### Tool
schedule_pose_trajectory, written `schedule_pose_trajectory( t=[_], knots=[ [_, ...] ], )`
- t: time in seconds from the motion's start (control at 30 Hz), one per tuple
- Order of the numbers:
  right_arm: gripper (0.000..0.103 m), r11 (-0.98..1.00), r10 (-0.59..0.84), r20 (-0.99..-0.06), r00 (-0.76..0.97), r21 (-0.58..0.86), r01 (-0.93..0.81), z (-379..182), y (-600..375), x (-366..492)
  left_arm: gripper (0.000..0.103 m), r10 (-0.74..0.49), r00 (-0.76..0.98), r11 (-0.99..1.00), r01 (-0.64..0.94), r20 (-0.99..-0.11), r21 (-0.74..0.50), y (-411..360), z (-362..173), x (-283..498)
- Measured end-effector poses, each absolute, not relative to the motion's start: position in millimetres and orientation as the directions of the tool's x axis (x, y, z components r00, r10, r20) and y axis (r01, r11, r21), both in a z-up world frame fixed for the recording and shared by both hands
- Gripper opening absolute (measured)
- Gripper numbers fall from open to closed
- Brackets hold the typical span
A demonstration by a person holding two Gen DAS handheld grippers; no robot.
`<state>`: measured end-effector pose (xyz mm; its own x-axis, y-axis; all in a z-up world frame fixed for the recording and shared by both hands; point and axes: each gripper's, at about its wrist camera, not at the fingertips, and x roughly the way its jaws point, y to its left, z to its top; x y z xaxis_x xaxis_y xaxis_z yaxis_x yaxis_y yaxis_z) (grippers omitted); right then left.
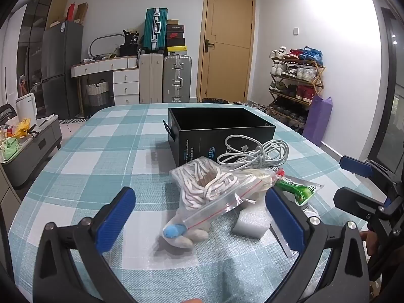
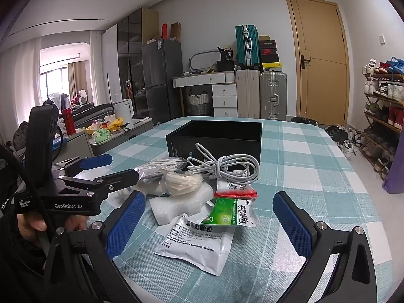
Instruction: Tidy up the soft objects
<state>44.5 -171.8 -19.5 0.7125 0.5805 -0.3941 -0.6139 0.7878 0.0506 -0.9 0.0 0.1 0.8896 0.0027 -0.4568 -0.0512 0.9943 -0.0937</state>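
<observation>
A pile of soft items lies on the checked tablecloth in front of an open black box [image 1: 222, 131] [image 2: 217, 136]. In the left wrist view a zip bag of white rope [image 1: 209, 189] rests on a small plush toy [image 1: 181, 232], beside white foam [image 1: 250, 219], a green sachet [image 1: 300, 192] and a coiled white cable [image 1: 255, 154]. In the right wrist view I see the cable [image 2: 224, 166], a bagged mask [image 2: 181, 181], foam [image 2: 176, 204], a green sachet [image 2: 229, 214] and a white sachet [image 2: 197, 245]. My left gripper [image 1: 202, 217] is open around the rope bag. My right gripper [image 2: 209, 219] is open around the sachets.
The table [image 1: 101, 156] carries a teal and white checked cloth. A low side table with clutter [image 1: 27, 141] stands at the left. Suitcases [image 1: 164, 80], a door [image 1: 227, 43] and a shoe rack [image 1: 295, 83] are beyond the far edge.
</observation>
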Motion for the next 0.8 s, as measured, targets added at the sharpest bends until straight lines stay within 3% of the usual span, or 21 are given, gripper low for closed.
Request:
schedule_pose_trajectory(
  t=[0.8],
  knots=[
    [0.103,0.8,0.572,-0.367,0.734,0.049,-0.599,-18.3,-179.1,45.0,0.103,0.002,0.884,0.996,-0.043,-0.468,-0.077,-3.9,0.6,1.4]
  ],
)
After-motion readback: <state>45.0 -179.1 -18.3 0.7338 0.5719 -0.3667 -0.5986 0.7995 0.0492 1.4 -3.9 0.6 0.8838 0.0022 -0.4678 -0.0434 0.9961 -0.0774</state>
